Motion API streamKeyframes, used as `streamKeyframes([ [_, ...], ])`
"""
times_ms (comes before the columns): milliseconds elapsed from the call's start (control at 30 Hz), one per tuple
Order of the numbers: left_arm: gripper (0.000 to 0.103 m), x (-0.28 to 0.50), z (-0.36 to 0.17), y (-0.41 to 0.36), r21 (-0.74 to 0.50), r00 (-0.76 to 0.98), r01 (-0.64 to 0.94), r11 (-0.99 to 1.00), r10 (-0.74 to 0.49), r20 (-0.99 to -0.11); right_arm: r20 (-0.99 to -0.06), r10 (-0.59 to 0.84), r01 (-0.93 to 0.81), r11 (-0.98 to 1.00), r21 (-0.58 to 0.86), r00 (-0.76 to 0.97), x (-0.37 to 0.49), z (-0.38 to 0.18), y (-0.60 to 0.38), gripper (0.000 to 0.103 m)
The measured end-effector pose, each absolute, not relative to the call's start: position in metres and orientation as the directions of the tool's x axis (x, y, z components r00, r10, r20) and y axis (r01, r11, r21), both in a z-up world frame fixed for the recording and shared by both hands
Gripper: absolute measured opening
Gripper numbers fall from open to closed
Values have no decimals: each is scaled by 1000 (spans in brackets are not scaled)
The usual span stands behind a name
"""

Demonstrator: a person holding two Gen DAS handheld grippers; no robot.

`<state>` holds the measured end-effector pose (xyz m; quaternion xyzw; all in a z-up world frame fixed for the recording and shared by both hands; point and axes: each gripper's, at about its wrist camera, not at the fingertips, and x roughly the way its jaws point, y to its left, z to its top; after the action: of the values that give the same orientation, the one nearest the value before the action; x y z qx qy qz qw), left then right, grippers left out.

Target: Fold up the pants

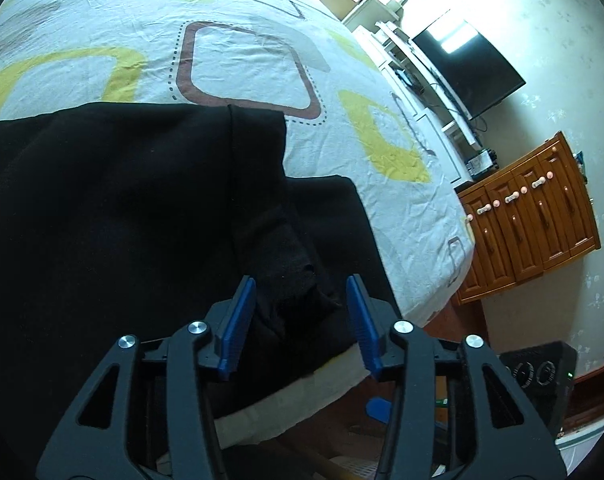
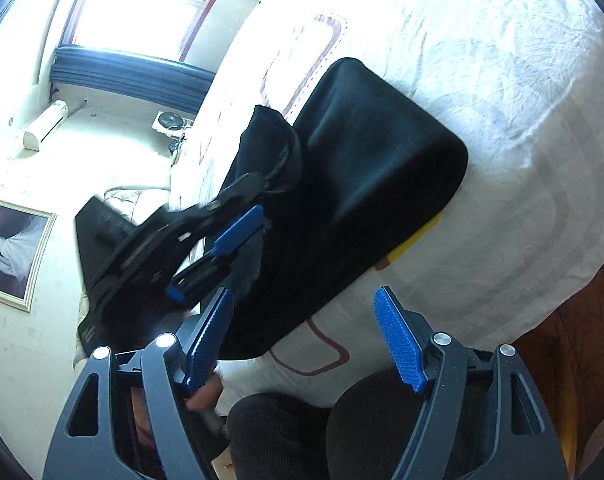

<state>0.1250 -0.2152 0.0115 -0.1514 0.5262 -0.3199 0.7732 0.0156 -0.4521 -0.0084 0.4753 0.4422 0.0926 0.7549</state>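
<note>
Black pants (image 1: 121, 200) lie folded over on the patterned bed sheet (image 1: 241, 64), close to the bed's near edge. My left gripper (image 1: 299, 284) hovers over a bunched fold of the pants. Its blue pads (image 1: 237, 320) stand apart, and the cloth lies between them without being pressed. In the right wrist view the pants (image 2: 374, 160) form a thick rounded stack, and the left gripper (image 2: 241, 248) sits at their left end. My right gripper (image 2: 302, 336) is open just off the bed's edge, with nothing between its fingers.
A wooden cabinet (image 1: 530, 220), a dark screen (image 1: 470, 68) and a black box (image 1: 542, 372) stand to the right of the bed. The person's knees in dark trousers (image 2: 302, 432) are against the bed edge. A framed picture (image 2: 9, 248) hangs on the left wall.
</note>
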Motion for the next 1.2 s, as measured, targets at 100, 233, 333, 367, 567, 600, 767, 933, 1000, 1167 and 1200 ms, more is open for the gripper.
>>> streamKeyframes([
  [100, 74, 106, 34, -188, -607, 299, 344, 717, -696, -652, -559, 572, 255, 526, 812, 601, 20, -9, -460, 72],
  [233, 86, 90, 43, -122, -602, 404, 313, 735, -677, -615, -534, 537, 146, 603, 785, 653, 34, 11, -472, 72],
  [333, 87, 90, 22, -69, -593, 469, 214, 776, -614, -635, -527, 533, 83, 646, 759, 662, 57, 19, -476, 72],
  [367, 87, 93, 11, -53, -598, 476, 163, 784, -594, -648, -527, 552, 77, 640, 765, 646, 67, 17, -476, 72],
  [567, 87, 99, -54, 16, -758, 470, -118, 641, -637, -612, -574, 603, 130, 619, 775, 554, 118, -14, -458, 72],
  [600, 87, 98, -63, 20, -783, 470, -139, 607, -655, -591, -576, 615, 126, 617, 777, 539, 121, -17, -454, 72],
  [767, 88, 93, -64, 15, -783, 491, -77, 617, -660, -569, -622, 636, 85, 665, 742, 456, 133, -24, -420, 60],
  [933, 90, 89, -62, 11, -782, 492, -52, 621, -665, -562, -660, 614, 90, 699, 710, 433, 137, -32, -408, 25],
  [1000, 90, 89, -62, 12, -783, 486, -51, 619, -670, -561, -646, 618, 92, 687, 720, 448, 135, -28, -409, 22],
  [1167, 90, 91, -62, 10, -795, 464, -68, 602, -686, -560, -595, 630, 42, 668, 743, 499, 125, -6, -414, 18],
  [1200, 90, 91, -62, 8, -800, 456, -71, 595, -694, -557, -583, 633, 37, 661, 750, 508, 123, -1, -417, 18],
])
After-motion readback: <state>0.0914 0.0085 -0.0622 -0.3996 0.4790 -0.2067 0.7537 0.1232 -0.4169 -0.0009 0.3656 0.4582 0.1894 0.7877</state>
